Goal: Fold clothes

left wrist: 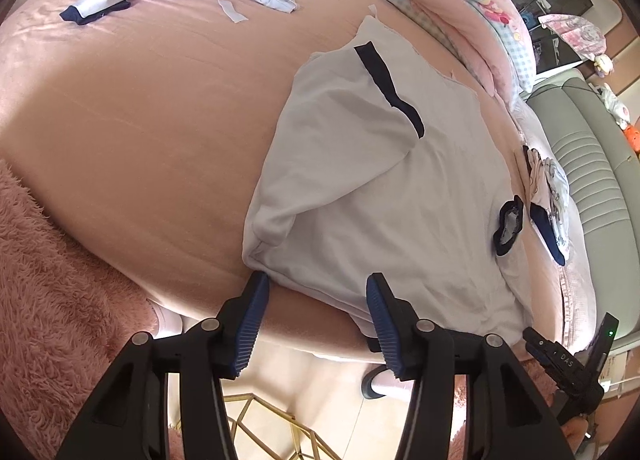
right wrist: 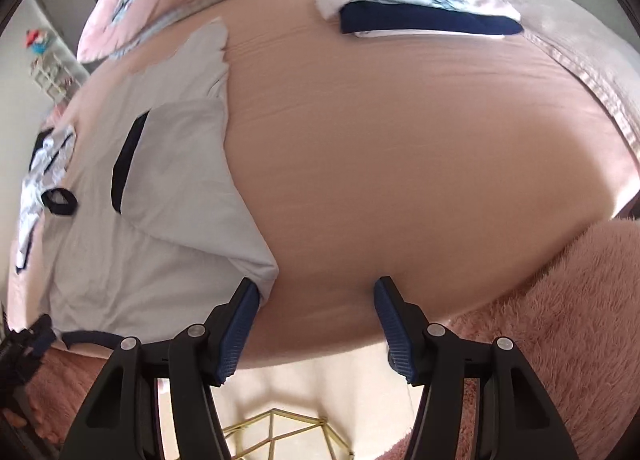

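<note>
Blue-padded jaws on both your grippers stand apart, gripping nothing.
Your left gripper (left wrist: 318, 292) straddles the near hem of the pale grey shirt (left wrist: 384, 187), spread flat with sleeves folded in on the pink bedsheet (left wrist: 140, 119); your right gripper (right wrist: 318, 296) sits just beside its corner.

A pink bed sheet (left wrist: 140, 119) covers the mattress, with a fluffy pink blanket (left wrist: 48, 280) at its near edge. At the far side lies a pink and blue checked quilt (left wrist: 460, 7). A gold wire frame (right wrist: 280, 436) stands on the pale floor (left wrist: 328, 380) below.
</note>
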Available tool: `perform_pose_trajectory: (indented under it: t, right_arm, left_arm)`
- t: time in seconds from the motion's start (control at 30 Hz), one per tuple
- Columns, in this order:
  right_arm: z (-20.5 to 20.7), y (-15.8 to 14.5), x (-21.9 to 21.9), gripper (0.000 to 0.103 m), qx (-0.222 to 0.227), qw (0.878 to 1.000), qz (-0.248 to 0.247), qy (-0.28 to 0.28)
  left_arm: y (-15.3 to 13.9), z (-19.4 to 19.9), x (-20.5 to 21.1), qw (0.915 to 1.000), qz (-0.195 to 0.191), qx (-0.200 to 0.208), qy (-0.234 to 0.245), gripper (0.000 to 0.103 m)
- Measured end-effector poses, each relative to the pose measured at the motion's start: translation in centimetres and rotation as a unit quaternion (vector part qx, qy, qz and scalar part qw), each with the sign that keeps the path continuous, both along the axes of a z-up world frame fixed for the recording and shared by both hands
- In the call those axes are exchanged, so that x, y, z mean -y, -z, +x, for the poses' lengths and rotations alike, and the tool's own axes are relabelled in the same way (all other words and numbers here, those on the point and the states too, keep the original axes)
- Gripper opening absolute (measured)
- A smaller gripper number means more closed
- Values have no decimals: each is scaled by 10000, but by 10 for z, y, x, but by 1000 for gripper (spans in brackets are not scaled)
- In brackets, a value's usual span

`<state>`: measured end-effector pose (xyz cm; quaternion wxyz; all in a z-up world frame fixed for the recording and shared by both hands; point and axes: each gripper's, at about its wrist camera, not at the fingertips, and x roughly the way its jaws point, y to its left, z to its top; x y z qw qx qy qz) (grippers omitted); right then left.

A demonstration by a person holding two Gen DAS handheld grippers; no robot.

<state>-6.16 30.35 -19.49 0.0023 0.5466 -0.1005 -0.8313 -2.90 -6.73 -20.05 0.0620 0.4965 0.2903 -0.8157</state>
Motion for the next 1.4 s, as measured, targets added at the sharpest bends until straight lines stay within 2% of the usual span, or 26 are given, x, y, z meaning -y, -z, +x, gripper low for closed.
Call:
perform_pose_trajectory:
  t: [0.1,0.2,0.3,0.33,0.4,0.47,0.5,0.57,0.63,0.7,0.8,0.83,0.93,1.0,1.07,1.1,1.13,1.2,1.23,1.3,1.4]
  right_arm:
    - [6,-4,5,58,44,9997,195,-117]
    - [11,-15,13,58,-294,9989,-146,-348]
    - [1,-19,31,59,-562,9965,213,-584]
    - [-6,-13,37,59,-512,9959,316,-673]
    - [-15,2,38,59,-88,9957,709,-587]
    - [-10,1,28,58,-201,9970,589,-453]
    - [-7,0,22,58,-135,9964,770,-323]
    - [-1,0,8,59,-3,9979,633,-143]
    - [0,-3,0,58,28,9991,432,-9]
    - [6,-10,-2,58,-80,9999,-119,-1]
    - [10,-11,15,58,58,9941,-1041,-291]
    - [12,-11,21,58,103,9901,-1346,-387]
    - [11,-2,50,56,315,9838,-1605,-740]
    - [8,9,64,43,494,9826,-1594,-813]
    - [2,7,72,39,354,9856,-1406,-874]
    - [2,4,73,28,260,9845,-1469,-921]
    - [0,1,72,24,225,9833,-1575,-888]
    - [-1,-5,73,24,145,9813,-1720,-848]
    - [-1,-10,75,24,133,9828,-1632,-857]
    - [-3,0,76,24,319,9839,-1561,-805]
    - [-1,8,64,24,335,9768,-2018,-637]
  left_arm:
    - [-15,-2,-15,9993,-213,-80,301,48]
    - [-38,-4,-40,9926,-906,-420,695,48]
    - [-37,-23,-57,9819,-1495,-467,1064,48]
    - [-34,-26,-57,9806,-1555,-414,1122,48]
    - [-23,-31,-55,9809,-1590,-218,1100,48]
    - [-13,-30,-53,9817,-1579,-40,1066,48]
    - [-8,-27,-51,9824,-1554,44,1038,48]
    - [-2,-18,-44,9857,-1403,147,924,48]
    - [-6,-11,-33,9932,-981,32,631,48]
    - [-7,-4,-22,9988,-373,-136,283,48]
    - [4,2,-18,9990,357,-218,161,48]
    - [6,1,-20,9986,445,-216,210,48]
    - [10,-2,-23,9976,571,-286,268,47]
    - [10,-3,-24,9976,590,-303,211,47]
    - [9,-2,-26,9977,592,-296,119,47]
    - [8,0,-27,9979,582,-292,63,47]
    - [7,2,-27,9980,563,-287,-1,47]
    - [9,5,-26,9973,674,-288,-56,47]
    - [11,7,-25,9967,750,-291,-74,47]
    - [15,6,-21,9947,951,-380,-135,47]
    - [17,2,-14,9888,1366,-573,-169,47]
